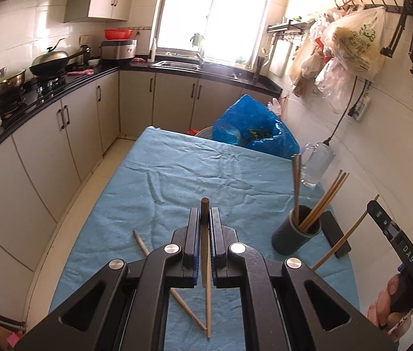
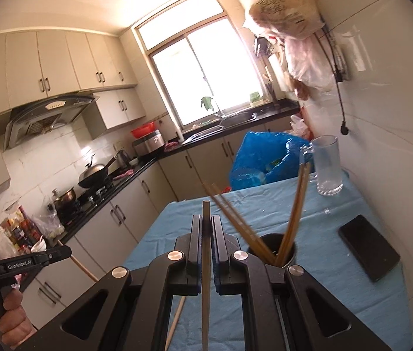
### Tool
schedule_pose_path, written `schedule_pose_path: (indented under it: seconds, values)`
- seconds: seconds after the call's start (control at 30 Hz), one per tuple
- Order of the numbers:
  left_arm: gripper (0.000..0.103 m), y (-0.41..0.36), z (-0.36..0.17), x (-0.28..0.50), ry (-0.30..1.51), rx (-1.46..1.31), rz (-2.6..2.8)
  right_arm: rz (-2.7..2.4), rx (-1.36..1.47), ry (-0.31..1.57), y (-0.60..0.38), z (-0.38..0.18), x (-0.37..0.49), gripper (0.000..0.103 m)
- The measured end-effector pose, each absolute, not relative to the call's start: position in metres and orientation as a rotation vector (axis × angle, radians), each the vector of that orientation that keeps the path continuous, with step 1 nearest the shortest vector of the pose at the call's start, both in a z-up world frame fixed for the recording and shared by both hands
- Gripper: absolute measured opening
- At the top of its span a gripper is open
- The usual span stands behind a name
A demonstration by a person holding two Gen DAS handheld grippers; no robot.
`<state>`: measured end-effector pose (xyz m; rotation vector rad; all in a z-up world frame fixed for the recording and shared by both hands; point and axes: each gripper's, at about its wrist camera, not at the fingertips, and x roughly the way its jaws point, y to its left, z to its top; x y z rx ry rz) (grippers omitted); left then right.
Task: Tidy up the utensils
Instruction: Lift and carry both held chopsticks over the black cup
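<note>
My left gripper (image 1: 205, 215) is shut on a wooden chopstick (image 1: 206, 263) that hangs above the blue tablecloth (image 1: 153, 175). Another chopstick (image 1: 174, 289) lies loose on the cloth under it. A dark round holder (image 1: 294, 234) stands to the right with several chopsticks (image 1: 326, 199) and a metal utensil (image 1: 296, 181) inside. My right gripper (image 2: 206, 219) is shut on a thin chopstick (image 2: 205, 278), just left of the holder (image 2: 278, 253). Each gripper shows in the other's view: the right gripper (image 1: 372, 206) with its chopstick (image 1: 344, 238), the left gripper (image 2: 67, 253) at the left edge.
A black phone (image 2: 367, 247) lies on the cloth right of the holder. A glass mug (image 2: 327, 169) stands at the table's far right corner, against the wall. A blue plastic bag (image 1: 253, 128) sits behind the table. Kitchen cabinets (image 1: 45, 134) run along the left.
</note>
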<state>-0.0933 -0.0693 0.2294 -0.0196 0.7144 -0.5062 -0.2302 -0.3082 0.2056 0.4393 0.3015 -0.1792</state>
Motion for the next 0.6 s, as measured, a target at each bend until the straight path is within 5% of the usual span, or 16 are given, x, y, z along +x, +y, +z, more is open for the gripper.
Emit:
schedule_pose_path:
  seconds: [0.6]
  values:
    - [0.005, -0.147, 0.277, -0.101, 0.650, 0.038, -0.659, -0.305, 0.484, 0.207, -0.367, 0.234, -0.258, 0.006]
